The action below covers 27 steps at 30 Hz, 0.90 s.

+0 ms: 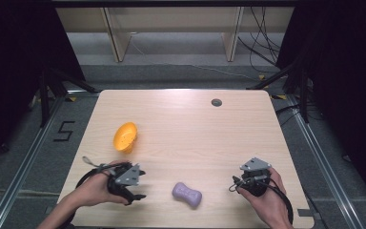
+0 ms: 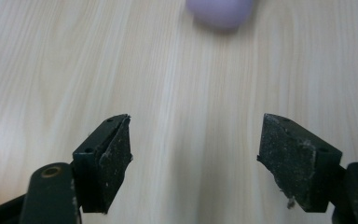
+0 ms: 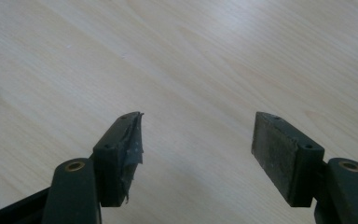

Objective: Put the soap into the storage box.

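A purple peanut-shaped soft toy [image 1: 187, 194] lies near the table's front edge, between my two hands. Its blurred end [image 2: 220, 11] shows at the top of the left gripper view. My left gripper [image 1: 140, 191] is held low at the front left, pointing right toward the toy and a short way from it. In its own view the left gripper [image 2: 196, 158] is open, with bare wood between the jaws. My right gripper [image 1: 240, 183] is at the front right, apart from the toy. In the right gripper view it [image 3: 198, 154] stands open over bare wood. An orange bowl [image 1: 125, 136] rests tilted on its side, left of centre.
The light wooden table [image 1: 186, 129] has a small grey grommet [image 1: 216, 102] near its far edge. Black cables trail from both grippers toward the front edge. Dark curtains and stand legs flank the table on both sides.
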Available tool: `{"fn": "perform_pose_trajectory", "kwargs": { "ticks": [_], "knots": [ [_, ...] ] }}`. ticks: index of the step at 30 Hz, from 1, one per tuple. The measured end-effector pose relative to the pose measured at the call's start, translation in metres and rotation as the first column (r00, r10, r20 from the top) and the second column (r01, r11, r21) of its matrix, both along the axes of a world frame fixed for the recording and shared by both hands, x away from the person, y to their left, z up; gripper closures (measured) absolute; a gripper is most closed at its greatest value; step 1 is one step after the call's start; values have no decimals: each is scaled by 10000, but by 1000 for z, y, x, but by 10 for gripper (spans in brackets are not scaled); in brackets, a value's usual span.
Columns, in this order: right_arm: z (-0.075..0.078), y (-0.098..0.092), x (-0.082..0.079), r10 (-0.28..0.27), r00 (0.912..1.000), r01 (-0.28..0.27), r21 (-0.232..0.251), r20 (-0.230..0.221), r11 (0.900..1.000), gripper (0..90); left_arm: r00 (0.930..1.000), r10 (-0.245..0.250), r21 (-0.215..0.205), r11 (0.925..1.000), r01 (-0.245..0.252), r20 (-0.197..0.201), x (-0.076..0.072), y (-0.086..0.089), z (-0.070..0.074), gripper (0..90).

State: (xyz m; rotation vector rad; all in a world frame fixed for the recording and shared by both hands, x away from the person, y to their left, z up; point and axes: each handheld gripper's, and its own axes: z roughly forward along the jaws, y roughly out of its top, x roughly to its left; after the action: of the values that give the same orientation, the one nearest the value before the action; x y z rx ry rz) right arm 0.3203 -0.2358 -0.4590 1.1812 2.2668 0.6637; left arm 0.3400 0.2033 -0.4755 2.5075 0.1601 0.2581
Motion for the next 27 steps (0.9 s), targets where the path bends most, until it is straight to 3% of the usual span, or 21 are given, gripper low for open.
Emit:
{"fn": "perform_pose_trajectory", "kwargs": {
  "ticks": [1, 3, 4, 5, 6, 8, 9, 10, 11, 13, 17, 19, 21, 22, 24, 25, 27],
  "knots": [
    [0, -2, 1, 45, 9999, -44, -123, 149, 9999, 341, 9996, 275, -147, 9995, -276, -79, -3, 8, -4, 244],
    [1, -3, 0, -206, 9998, 205, 53, 60, 9998, 341, 9992, 370, -127, 9992, -372, -172, -4, 16, -7, 244],
    [1, -5, 0, -295, 9996, 294, 114, 42, 9995, 342, 9970, 765, -309, 9966, -769, -133, -8, 24, -14, 244],
    [0, -7, 2, -36, 9997, 35, 39, 248, 10000, 341, 9943, 1009, -634, 9927, -1030, -355, -11, 26, -17, 243],
    [1, -7, 2, -293, 9996, 292, 191, 58, 9994, 342, 9906, 1250, -916, 9873, -1297, -554, -13, 26, -20, 243],
    [1, -7, 2, -237, 9997, 235, 129, 112, 9996, 342, 9910, 1169, -932, 9881, -1227, -659, -16, 25, -20, 243],
    [1, -6, 1, -455, 9990, 455, 151, -3, 9989, 343, 9887, 1266, -1119, 9845, -1352, -803, -17, 23, -21, 236],
    [1, -7, 1, -289, 9992, 290, -48, 266, 9996, 344, 9894, 1077, -917, 9889, -1167, -974, -16, 23, -18, 229],
    [1, -6, 1, -309, 9995, 308, 86, 110, 9995, 345, 9890, 1200, -1116, 9853, -1292, -864, -16, 20, -18, 227],
    [0, -6, 2, -142, 9999, 142, 138, 34, 9998, 348, 9927, 954, -766, 9919, -1010, -745, -13, 16, -13, 226],
    [-1, -6, 2, 2, 9999, -3, 30, 145, 10000, 351, 9962, 658, -762, 9946, -700, -566, -10, 1, -7, 221],
    [-1, -5, 2, -27, 9999, 26, 52, 160, 10000, 351, 9983, 397, -497, 9979, -417, -416, -8, -5, -4, 221],
    [-1, -5, 2, 5, 9999, -5, 15, 144, 10000, 351, 9985, 15, -278, 9996, -30, -545, -5, -11, 0, 221],
    [-1, -5, 2, 40, 9999, -40, -7, 134, 10000, 351, 9993, 134, -512, 9986, -152, -354, -6, -15, 0, 220],
    [-1, -5, 1, 7, 10000, -7, 61, 31, 10000, 351, 9989, -42, -482, 9988, 19, -461, -5, -20, 2, 221],
    [0, -3, -1, -331, 9995, 331, 25, 1, 9994, 351, 9994, -70, -440, 9990, 55, -346, -4, -22, 4, 223],
    [0, -3, 0, -271, 9996, 271, 30, 32, 9996, 351, 9993, -184, -393, 9991, 171, -326, -3, -25, 5, 225]
  ]
}}
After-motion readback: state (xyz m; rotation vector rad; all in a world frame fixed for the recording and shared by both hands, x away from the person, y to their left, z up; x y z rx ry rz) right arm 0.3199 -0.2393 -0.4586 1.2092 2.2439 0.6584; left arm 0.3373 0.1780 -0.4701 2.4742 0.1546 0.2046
